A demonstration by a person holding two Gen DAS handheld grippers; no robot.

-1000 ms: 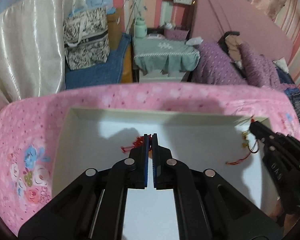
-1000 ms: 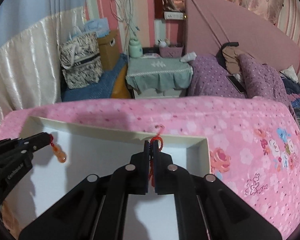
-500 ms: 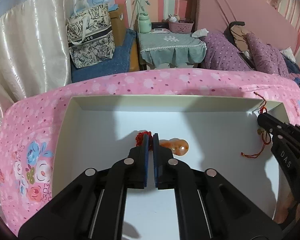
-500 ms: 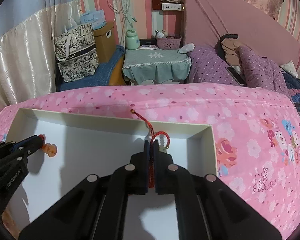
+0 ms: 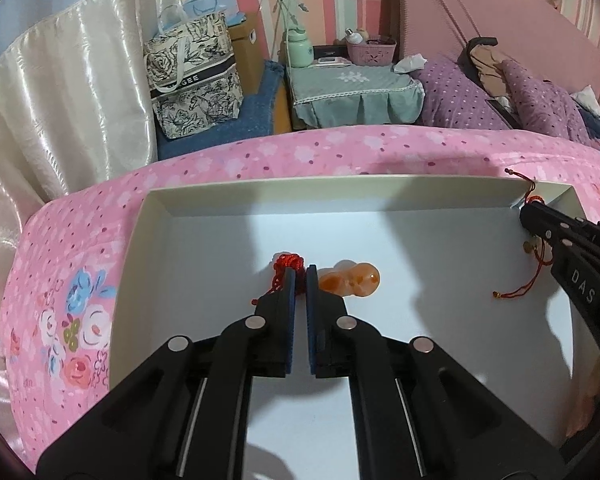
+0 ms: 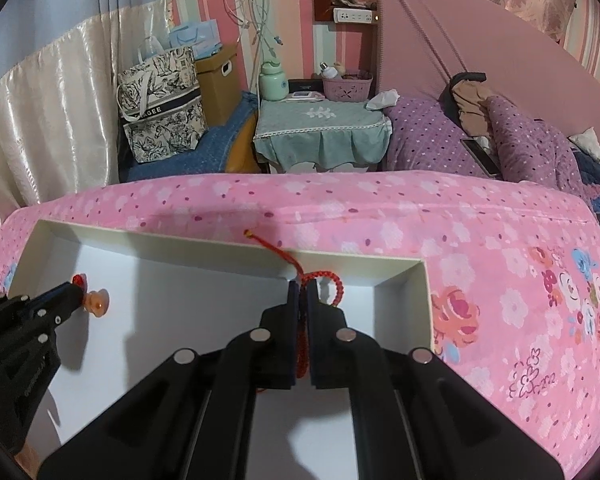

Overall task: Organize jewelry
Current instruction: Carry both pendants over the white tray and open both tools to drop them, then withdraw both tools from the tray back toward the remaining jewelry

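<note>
"DAS" on right claw (image 5: 540,220), "GEE" on tote bag (image 5: 192,80)

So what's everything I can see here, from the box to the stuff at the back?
box: one, white, on the pink cloth
pink cloth: one, flowered, under the box
gourd pendant: one, orange, in the box at the left gripper's tip
red cord: one, trailing over the box's far wall
tote bag: one, black-and-white, back left
nightstand: one, green-covered, back centre
left gripper: black, shut on the pendant's red knot
right gripper: black, shut on the red cord
</note>
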